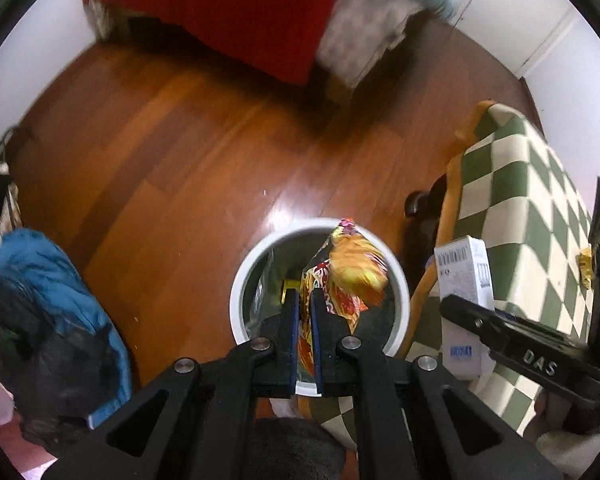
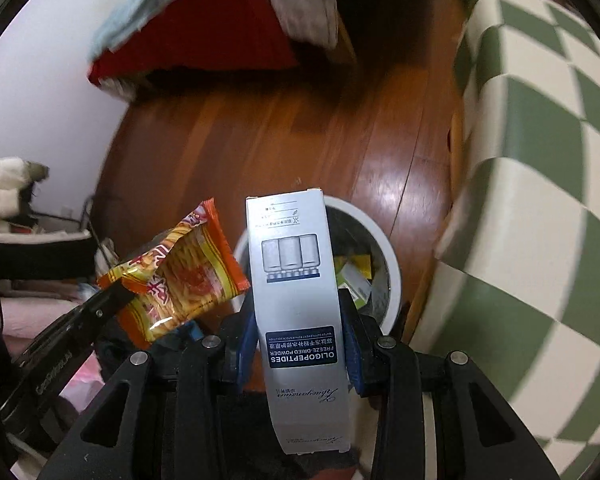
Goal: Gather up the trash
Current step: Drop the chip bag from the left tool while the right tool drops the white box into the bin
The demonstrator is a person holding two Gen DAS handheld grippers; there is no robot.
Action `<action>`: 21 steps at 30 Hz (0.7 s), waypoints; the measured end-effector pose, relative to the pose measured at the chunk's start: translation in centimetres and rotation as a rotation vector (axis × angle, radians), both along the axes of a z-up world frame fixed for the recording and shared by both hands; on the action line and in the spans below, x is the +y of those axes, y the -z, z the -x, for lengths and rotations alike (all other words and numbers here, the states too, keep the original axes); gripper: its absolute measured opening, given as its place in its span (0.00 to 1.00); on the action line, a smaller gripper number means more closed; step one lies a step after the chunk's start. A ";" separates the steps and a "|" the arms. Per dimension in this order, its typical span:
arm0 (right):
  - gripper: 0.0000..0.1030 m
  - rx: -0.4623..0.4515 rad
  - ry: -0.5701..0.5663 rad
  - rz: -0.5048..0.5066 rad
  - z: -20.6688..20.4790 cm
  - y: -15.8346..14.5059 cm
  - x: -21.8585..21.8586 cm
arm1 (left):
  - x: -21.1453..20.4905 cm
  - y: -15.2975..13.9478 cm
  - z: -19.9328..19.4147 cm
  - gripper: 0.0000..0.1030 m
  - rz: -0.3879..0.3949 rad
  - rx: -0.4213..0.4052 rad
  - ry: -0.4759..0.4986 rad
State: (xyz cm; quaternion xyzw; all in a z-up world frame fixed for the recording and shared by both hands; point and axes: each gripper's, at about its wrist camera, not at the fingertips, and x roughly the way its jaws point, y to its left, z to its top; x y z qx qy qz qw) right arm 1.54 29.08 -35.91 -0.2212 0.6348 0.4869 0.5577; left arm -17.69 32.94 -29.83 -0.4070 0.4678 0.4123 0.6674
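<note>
Trash bin (image 1: pixel 240 280), white-rimmed and round, standing on the wooden floor (image 1: pixel 160 140); every position below is given relative to it. Left gripper (image 1: pixel 305 304) hangs above the bin's mouth, its fingers (image 1: pixel 290 320) pinching an orange-and-yellow snack wrapper (image 1: pixel 352 268) whose free end sits over the opening. Right gripper (image 2: pixel 300 320) is beside the bin on the side of the green-checked surface (image 1: pixel 532 208); its blue-padded fingers (image 2: pixel 246 332) are clamped on the flanks of a tall white carton (image 2: pixel 296 280).

The carton's long axis runs along the fingers, its far end reaching over the near rim. Seen from the right wrist, the bin's mouth (image 2: pixel 384 248) lies just beyond and below the carton. The left hand appears better centred, so its wrapper would likely drop straight in if let go; the carton probably needs a short carry toward the bin's centre.

Legible print on the carton: "OLIGOPEPTIDES", "FREEZE-DRIED POWDER", with smaller script unreadable. The right gripper's arm reads "DAS". Discarded packets (image 2: pixel 356 276) already lie inside the bin.
</note>
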 end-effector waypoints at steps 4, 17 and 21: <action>0.38 -0.011 -0.044 0.074 0.8 3.4 2.5 | 0.8 2.6 0.8 0.20 0.054 0.056 -0.046; 0.95 -0.146 -0.115 0.149 2.1 4.6 4.3 | 0.6 1.8 3.9 0.93 -0.012 0.115 -0.120; 0.96 -0.210 -0.133 0.156 2.9 2.8 2.9 | -0.6 -0.1 4.2 0.93 -0.090 0.164 -0.126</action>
